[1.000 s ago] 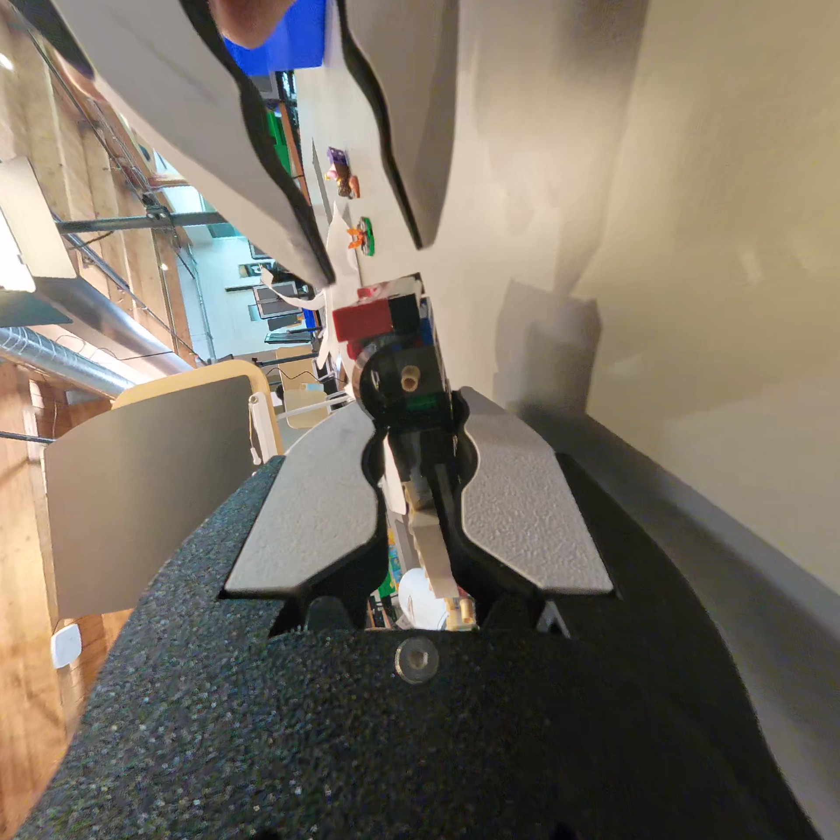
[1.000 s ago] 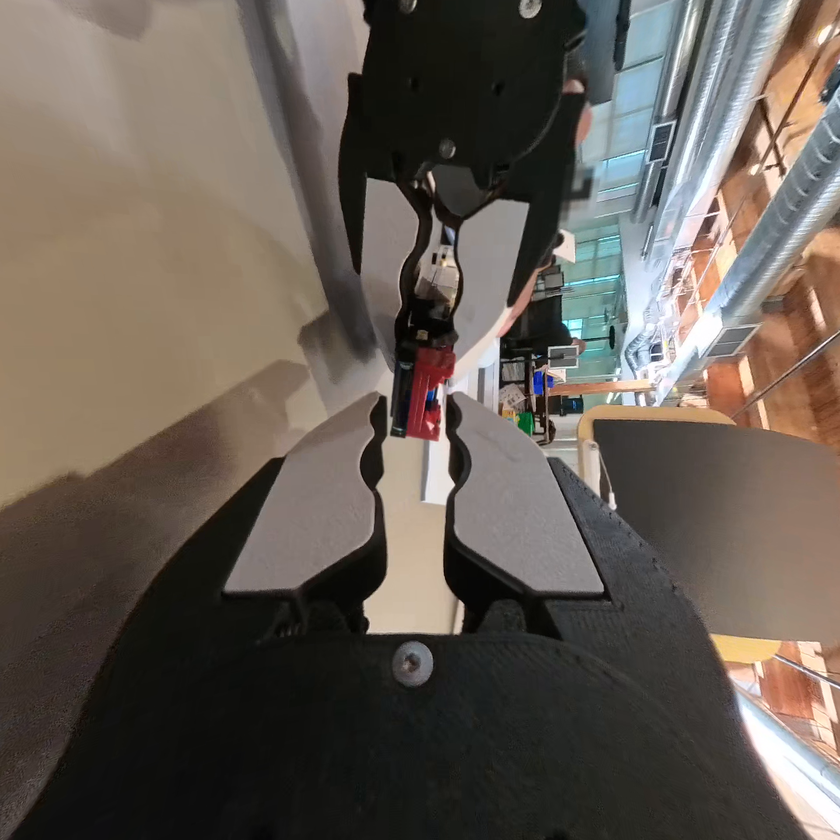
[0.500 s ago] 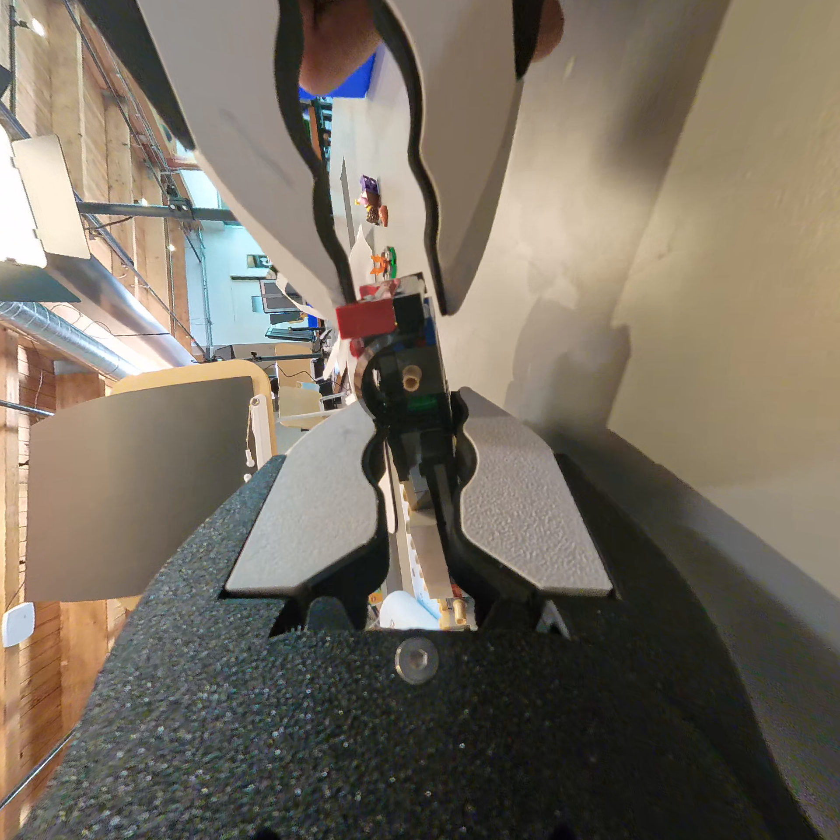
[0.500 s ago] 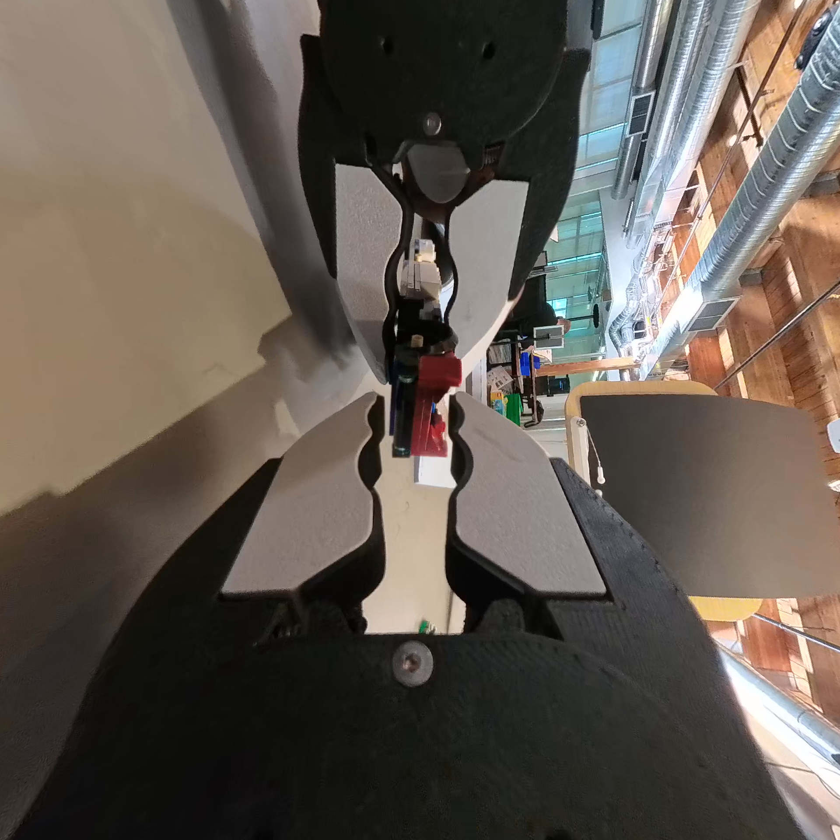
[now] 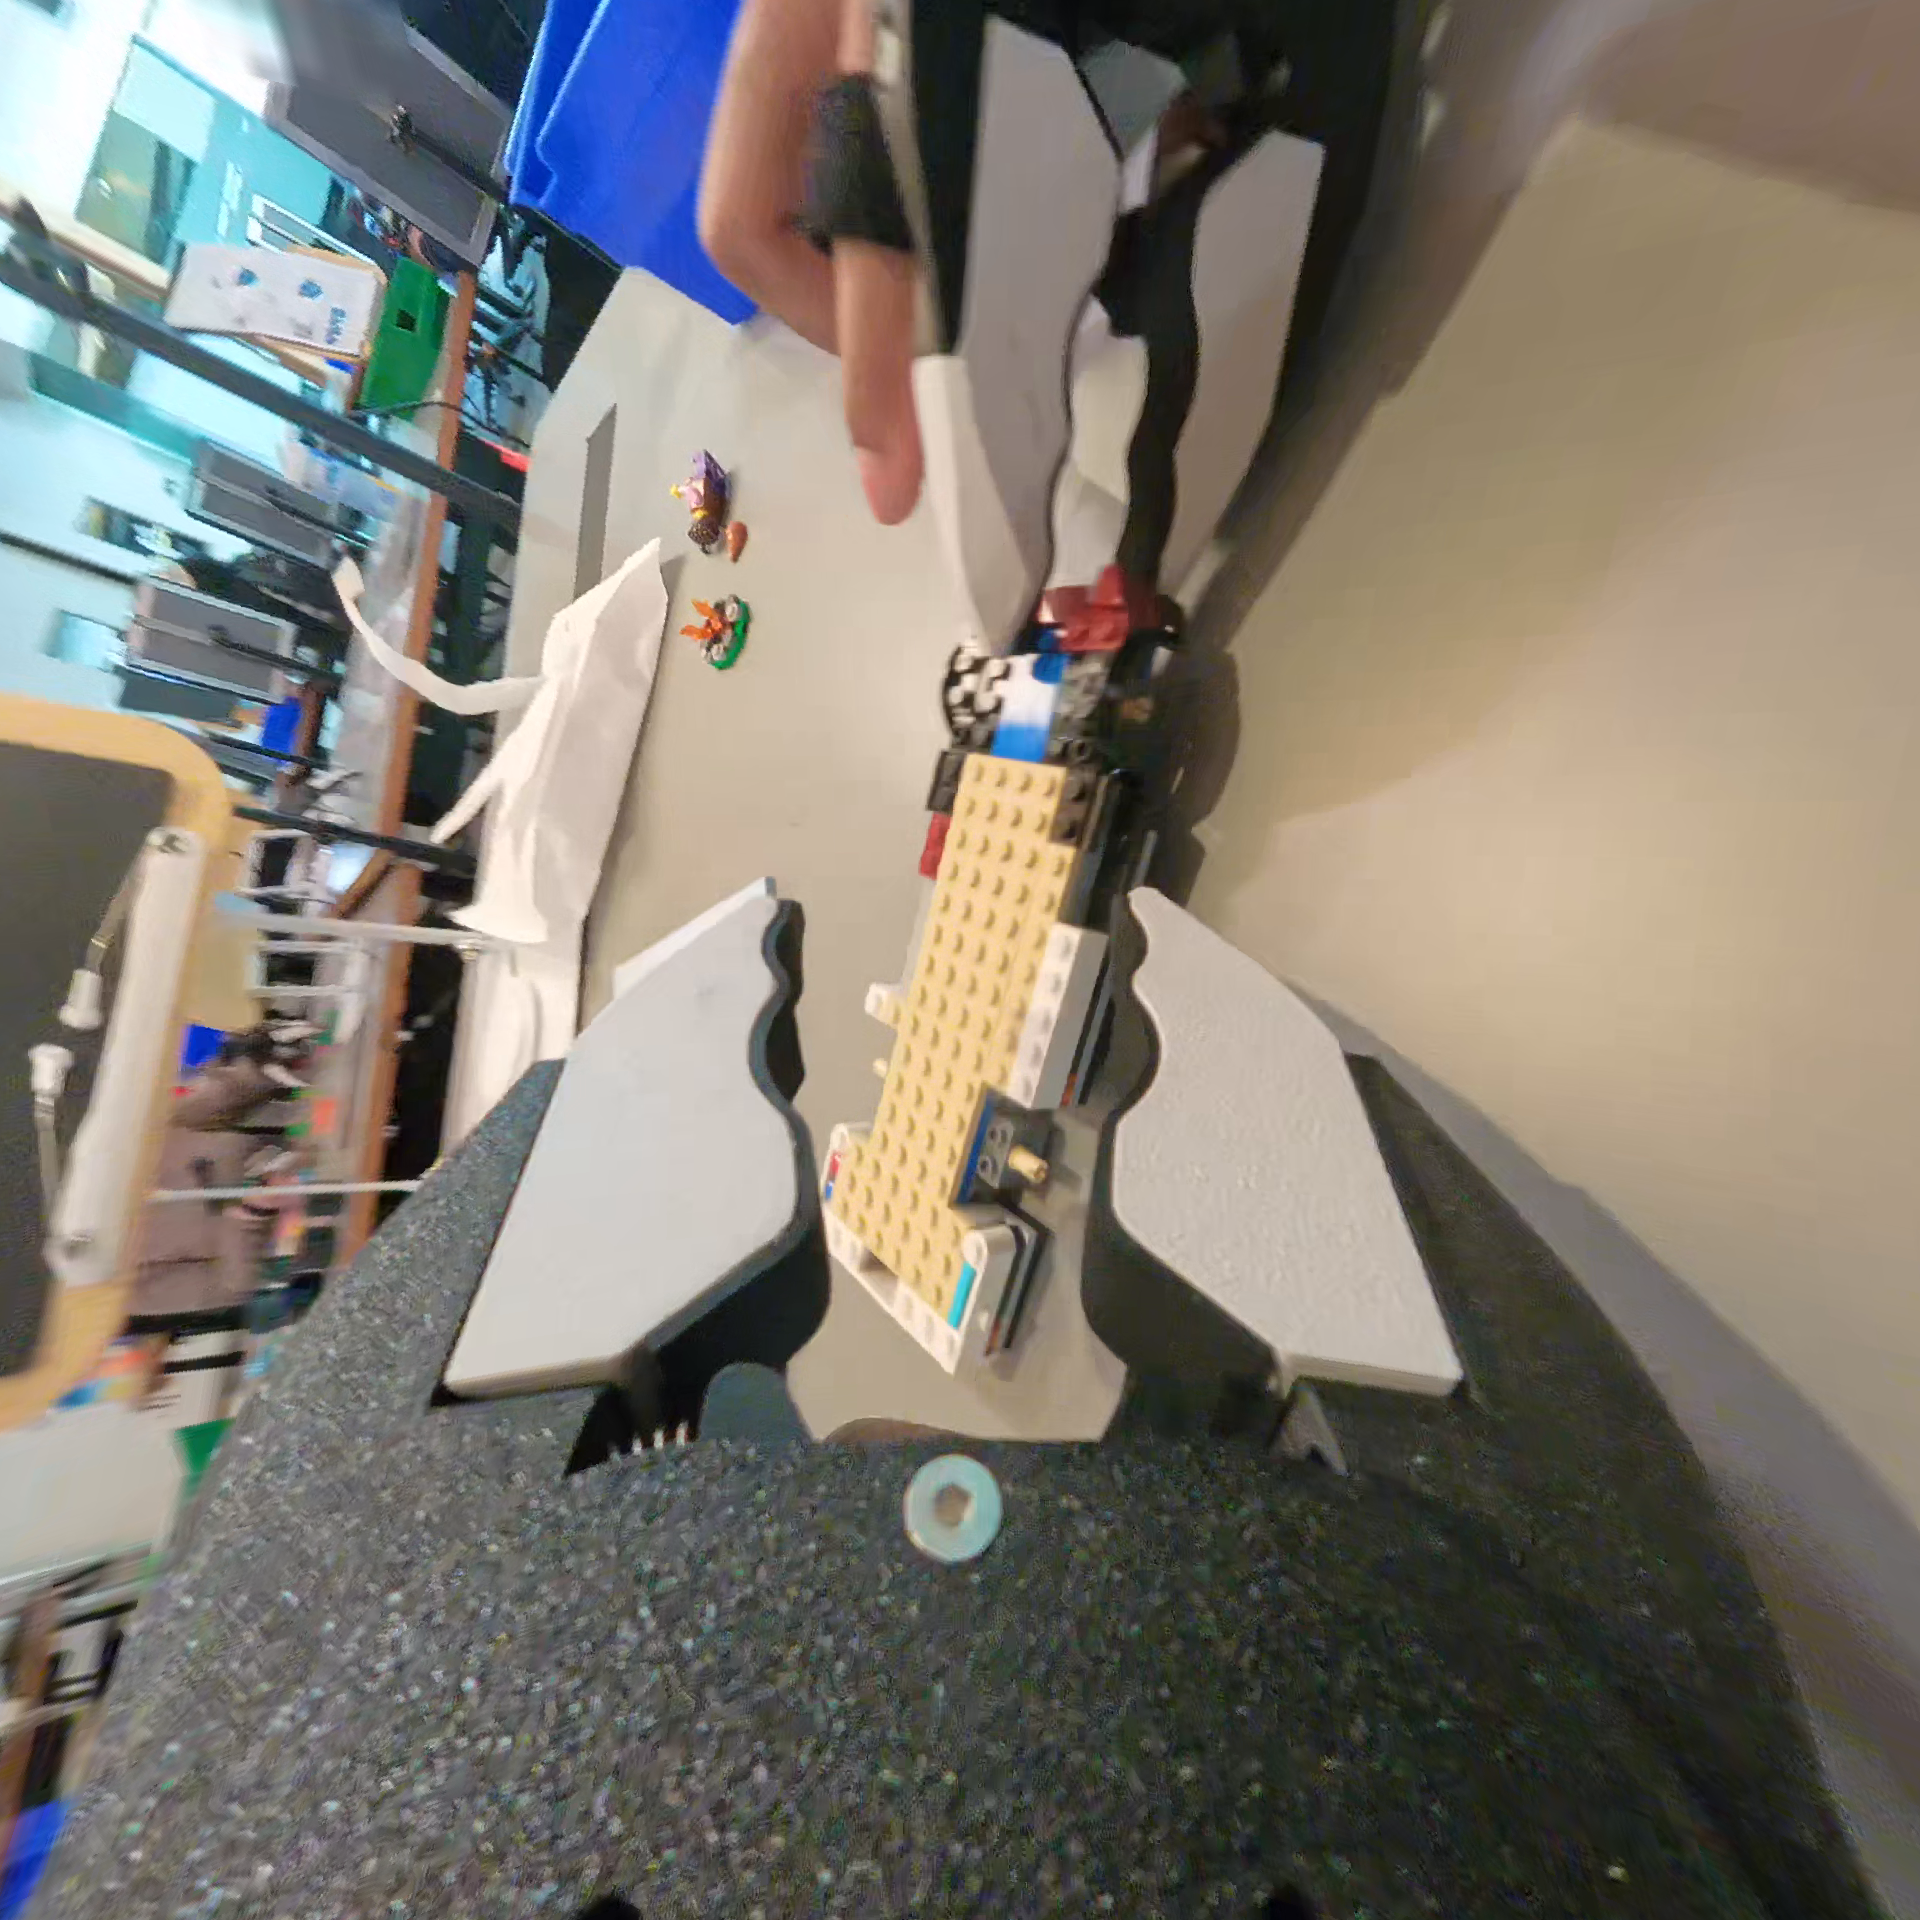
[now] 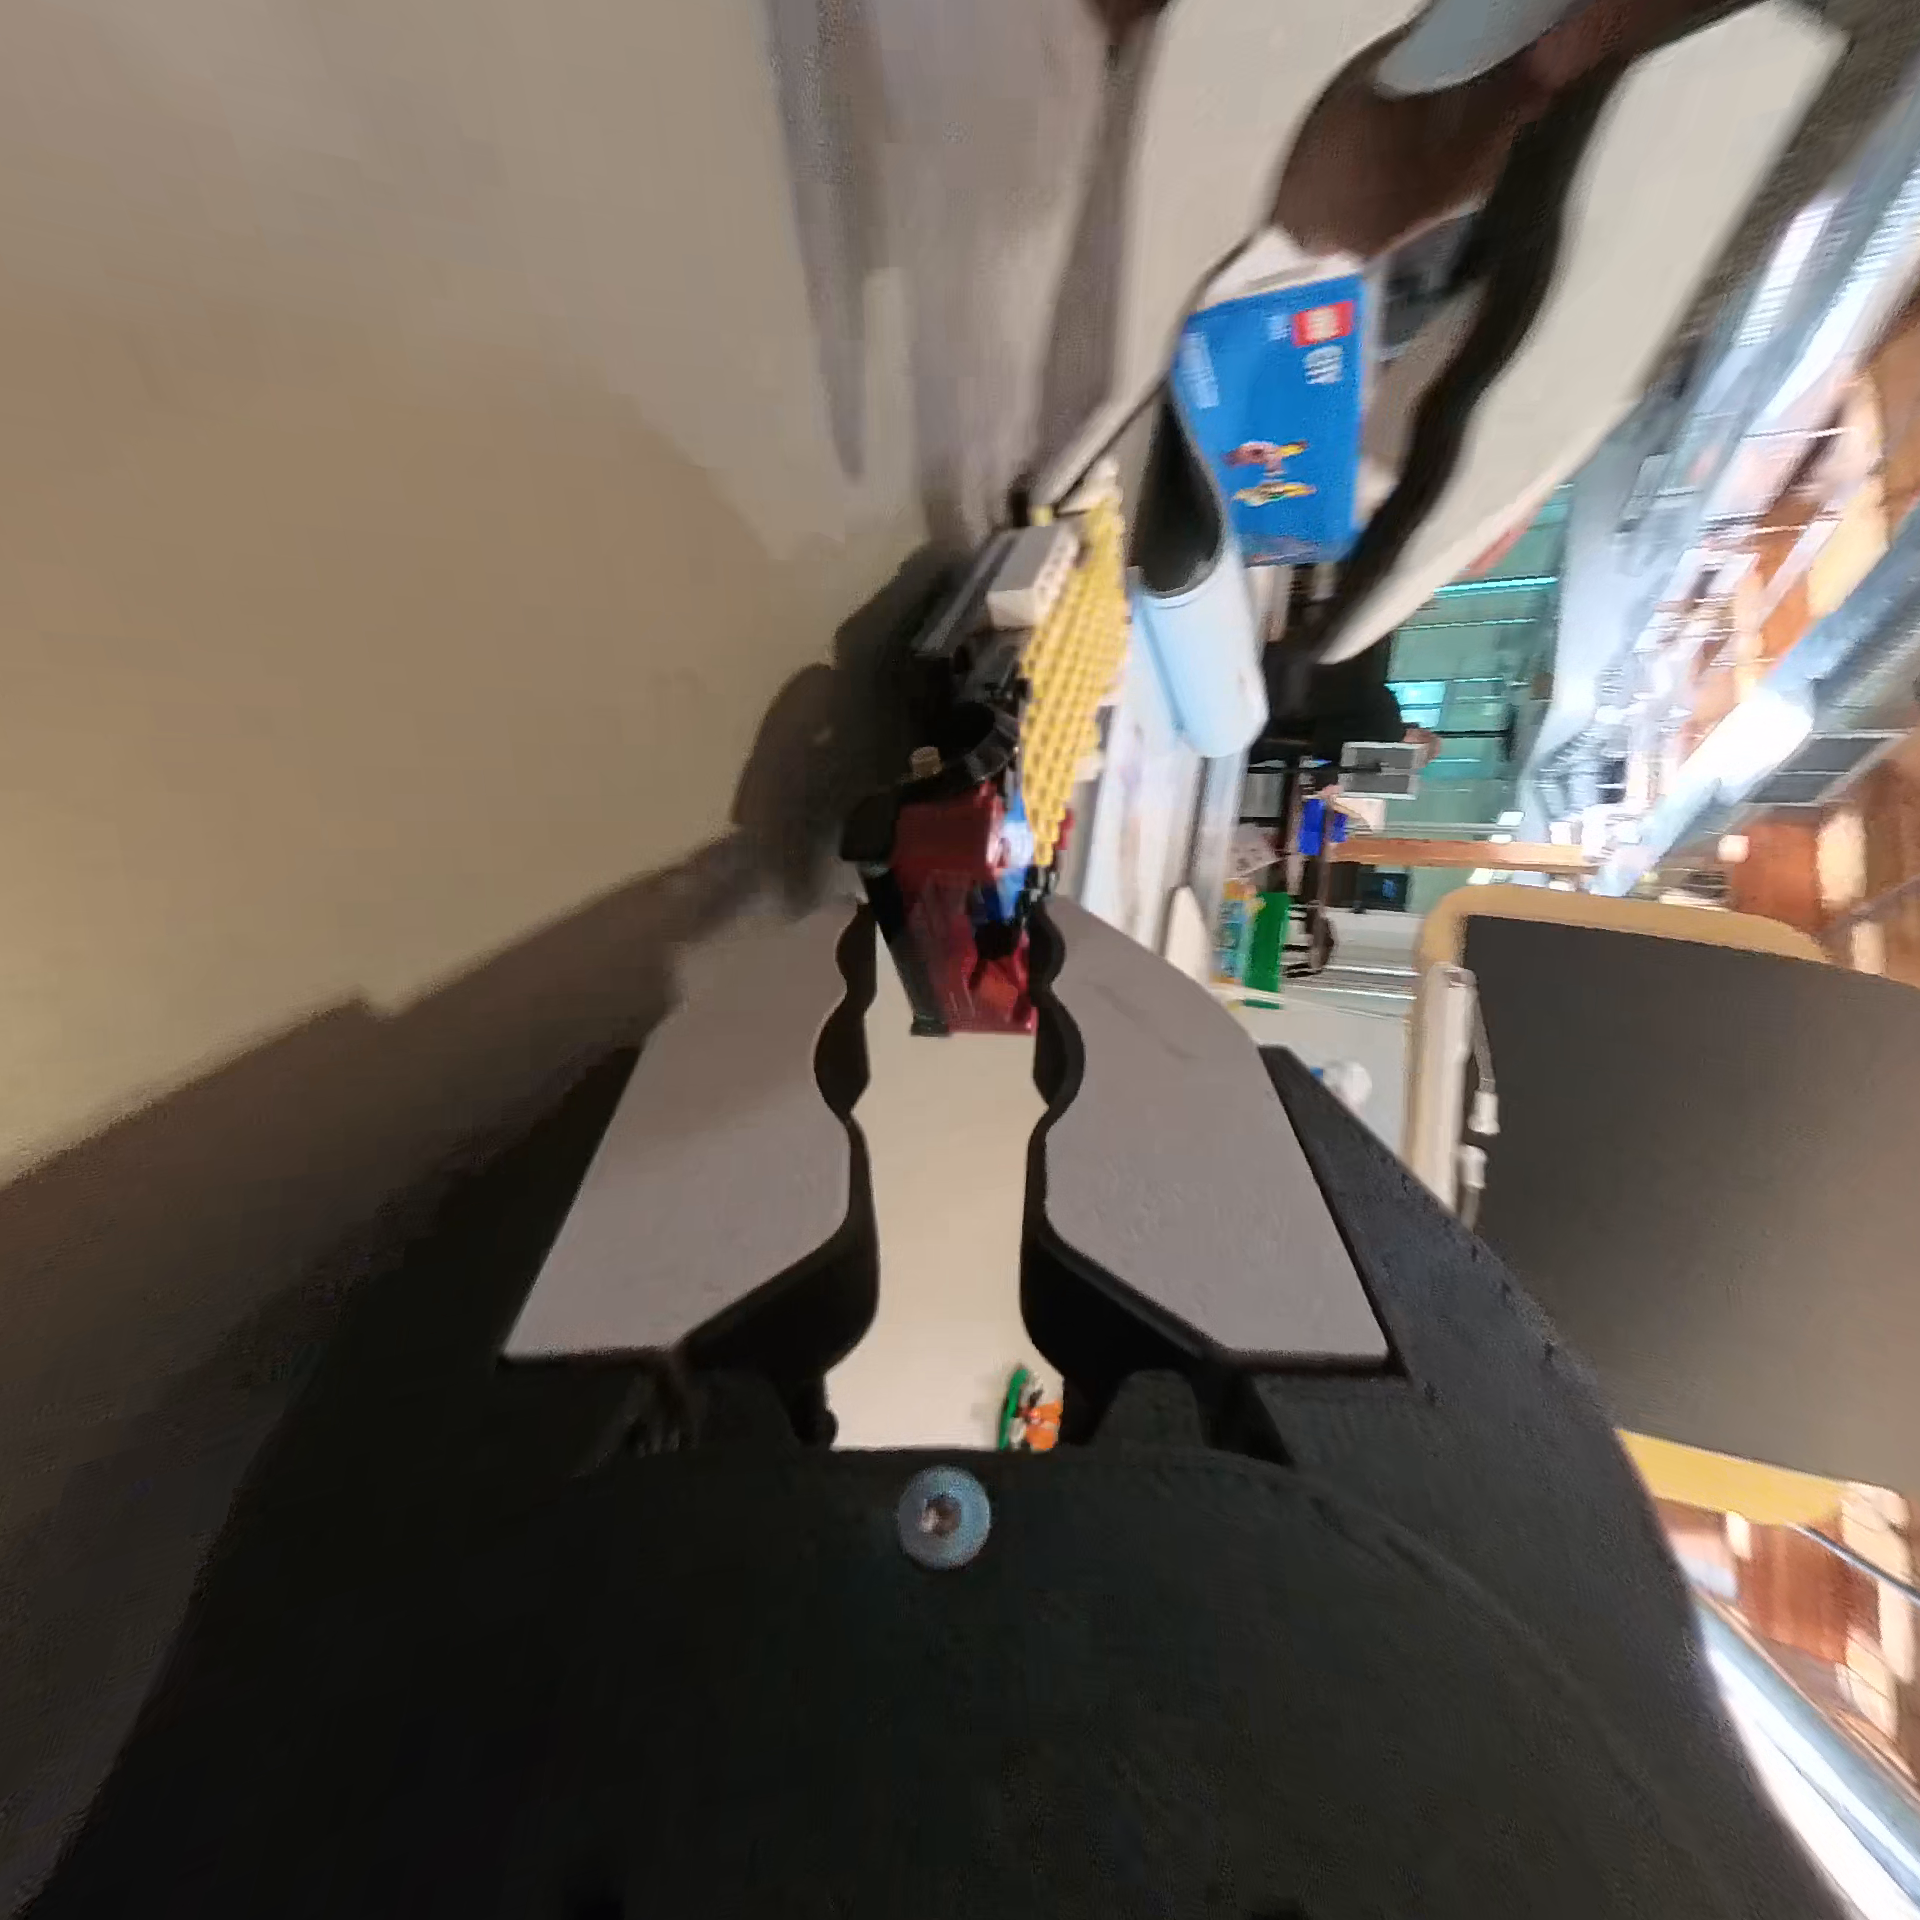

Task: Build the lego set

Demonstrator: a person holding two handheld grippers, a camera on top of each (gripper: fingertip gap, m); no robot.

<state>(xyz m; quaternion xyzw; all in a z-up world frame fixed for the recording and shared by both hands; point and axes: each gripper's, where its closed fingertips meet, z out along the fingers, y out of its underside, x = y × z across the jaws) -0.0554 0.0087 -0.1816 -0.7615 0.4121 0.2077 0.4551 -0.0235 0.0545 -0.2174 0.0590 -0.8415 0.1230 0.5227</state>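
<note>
Left gripper (image 5: 956, 914): apart around long tan-topped plastic-brick model (image 5: 987, 987) | Right gripper (image 6: 951, 935): clamped on its red end | likely light, rigid, fragile; grip the ends.

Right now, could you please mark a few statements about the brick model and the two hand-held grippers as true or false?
1. The left hand-held gripper has its jaws wide apart, with a clear gap between one finger and the brick model. True.
2. The model's broad studded plate is green. False: it is tan.
3. A white paper bag lies on the grey table. True.
4. The model's red end sits far from the right hand-held gripper. False: it sits right between that gripper's fingertips.
</note>
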